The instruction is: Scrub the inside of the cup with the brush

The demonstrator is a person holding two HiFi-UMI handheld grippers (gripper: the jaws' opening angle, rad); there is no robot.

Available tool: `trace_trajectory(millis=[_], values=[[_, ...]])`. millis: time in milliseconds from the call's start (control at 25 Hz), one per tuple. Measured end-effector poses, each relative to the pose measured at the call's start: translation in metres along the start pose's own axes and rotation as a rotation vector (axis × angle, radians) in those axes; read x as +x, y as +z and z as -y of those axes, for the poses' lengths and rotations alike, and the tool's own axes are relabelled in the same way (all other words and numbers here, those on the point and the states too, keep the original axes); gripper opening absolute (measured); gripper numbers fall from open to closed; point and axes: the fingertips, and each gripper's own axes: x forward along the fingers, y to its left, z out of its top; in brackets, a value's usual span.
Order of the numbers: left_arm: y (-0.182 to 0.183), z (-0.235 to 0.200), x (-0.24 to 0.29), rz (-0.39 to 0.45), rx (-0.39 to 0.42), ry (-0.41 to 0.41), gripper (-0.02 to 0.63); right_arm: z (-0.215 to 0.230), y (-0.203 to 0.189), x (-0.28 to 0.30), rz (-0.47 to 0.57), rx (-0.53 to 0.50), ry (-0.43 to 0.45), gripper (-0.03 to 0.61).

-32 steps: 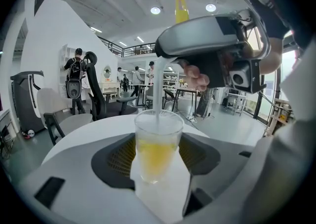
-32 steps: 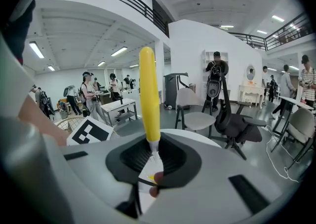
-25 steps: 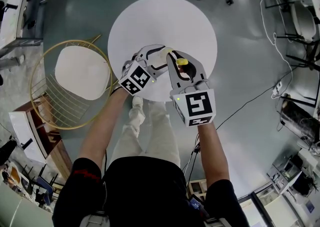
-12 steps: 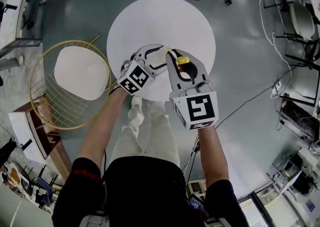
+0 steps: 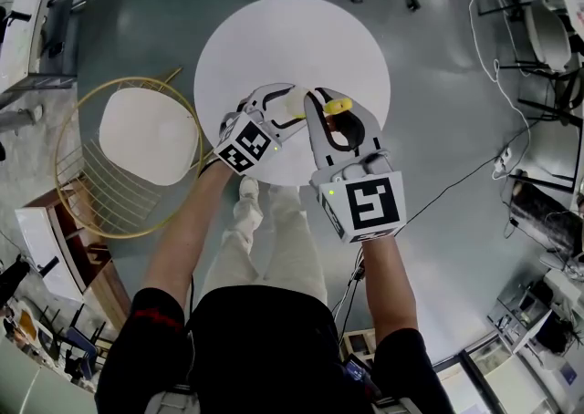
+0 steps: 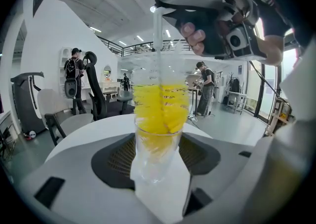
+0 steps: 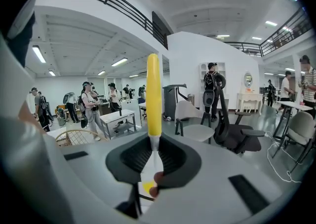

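Cup, clear plastic, stands upright, clamped in the left tongs over the round white worktop, toward its 6 o'clock edge. Yellow bristles of the brush fill its inside, the stem pointing to 12 o'clock. Right tongs pinch narrow on that stem, beneath the yellow handle.

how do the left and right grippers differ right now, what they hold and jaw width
The left gripper clamps the clear cup, jaws wide apart; the right gripper pinches the brush by its thin stem, jaws nearly together. The left gripper sits lower, cup upright; the right gripper hangs above the cup's mouth, yellow bristles inside. Both are shut on something over the round white table.
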Motion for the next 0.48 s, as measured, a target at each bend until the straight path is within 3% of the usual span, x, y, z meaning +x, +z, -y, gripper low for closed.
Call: trace_trajectory(millis=[480], values=[[-0.001, 0.0, 0.001, -0.011, 0.0, -0.001, 0.287, 0.002, 0.03, -0.008, 0.054, -0.011, -0.014, 0.051]])
